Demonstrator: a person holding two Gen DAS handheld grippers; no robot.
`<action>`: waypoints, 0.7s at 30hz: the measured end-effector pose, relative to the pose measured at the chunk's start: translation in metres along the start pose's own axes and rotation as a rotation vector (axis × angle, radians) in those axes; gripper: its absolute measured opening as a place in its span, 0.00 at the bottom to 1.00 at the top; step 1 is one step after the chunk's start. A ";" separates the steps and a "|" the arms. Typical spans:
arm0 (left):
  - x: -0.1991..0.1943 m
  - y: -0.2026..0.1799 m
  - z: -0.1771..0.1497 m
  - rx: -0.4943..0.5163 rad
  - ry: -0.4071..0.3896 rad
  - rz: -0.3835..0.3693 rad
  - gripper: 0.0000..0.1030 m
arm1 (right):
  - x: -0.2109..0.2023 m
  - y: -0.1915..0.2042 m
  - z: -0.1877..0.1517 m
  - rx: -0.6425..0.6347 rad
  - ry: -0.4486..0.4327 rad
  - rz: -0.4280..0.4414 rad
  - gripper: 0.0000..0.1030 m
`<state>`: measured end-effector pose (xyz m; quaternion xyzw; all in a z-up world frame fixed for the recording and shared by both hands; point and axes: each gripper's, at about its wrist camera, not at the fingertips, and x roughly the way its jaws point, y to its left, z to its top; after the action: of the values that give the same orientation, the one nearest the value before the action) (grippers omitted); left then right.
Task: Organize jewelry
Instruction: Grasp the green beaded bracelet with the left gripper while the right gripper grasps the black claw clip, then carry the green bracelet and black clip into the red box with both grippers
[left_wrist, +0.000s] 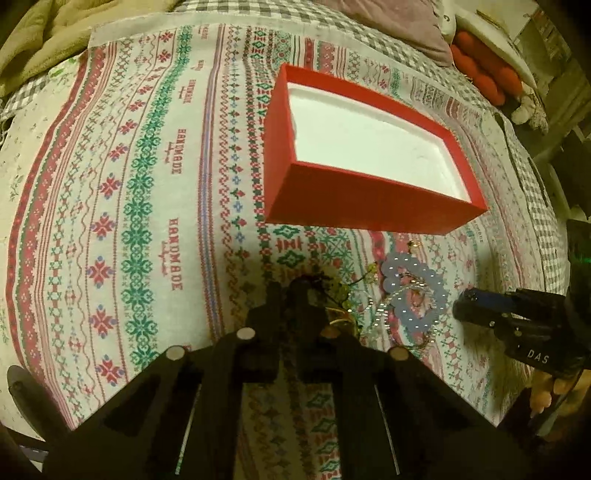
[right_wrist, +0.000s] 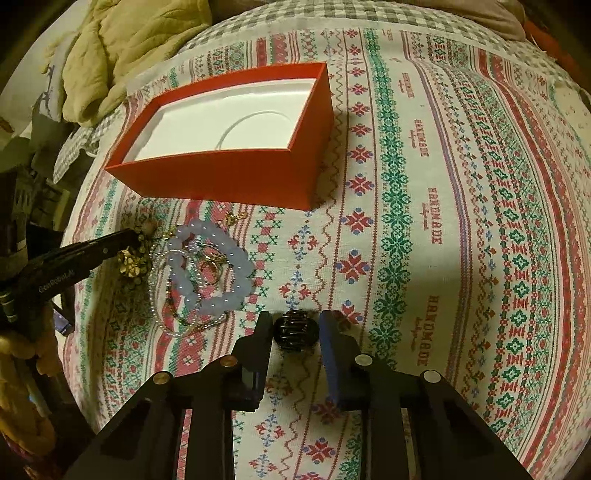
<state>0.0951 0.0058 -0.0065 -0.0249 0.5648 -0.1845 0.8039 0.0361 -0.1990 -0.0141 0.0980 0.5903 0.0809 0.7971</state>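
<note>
A red box (left_wrist: 354, 201) with a white lining stands open on the patterned cloth; it also shows in the right wrist view (right_wrist: 236, 173). A pile of jewelry lies in front of it: a pale lilac bead bracelet (left_wrist: 417, 291) (right_wrist: 218, 266), clear bead strands and a gold-green flowery piece (left_wrist: 338, 291) (right_wrist: 133, 262). My left gripper (left_wrist: 291, 291) is nearly shut at the flowery piece. My right gripper (right_wrist: 295, 325) is open around a black ribbed bracelet (right_wrist: 295, 330) lying on the cloth, not touching it.
A beige blanket (right_wrist: 122, 48) lies bunched at the back left. Red and white soft things (left_wrist: 487, 74) sit at the back right. The patterned cloth (left_wrist: 147, 184) covers a checked bed cover.
</note>
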 end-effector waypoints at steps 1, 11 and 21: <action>-0.003 -0.001 0.000 0.000 -0.007 -0.005 0.07 | -0.003 -0.001 0.000 -0.001 -0.006 0.002 0.25; -0.062 -0.017 -0.007 0.046 -0.120 -0.063 0.07 | -0.038 0.000 -0.002 -0.011 -0.088 0.042 0.25; -0.092 -0.044 -0.009 0.080 -0.201 -0.103 0.07 | -0.040 -0.018 -0.004 0.025 -0.084 -0.007 0.66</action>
<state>0.0480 -0.0033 0.0839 -0.0402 0.4714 -0.2445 0.8464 0.0211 -0.2264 0.0170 0.1095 0.5577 0.0665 0.8201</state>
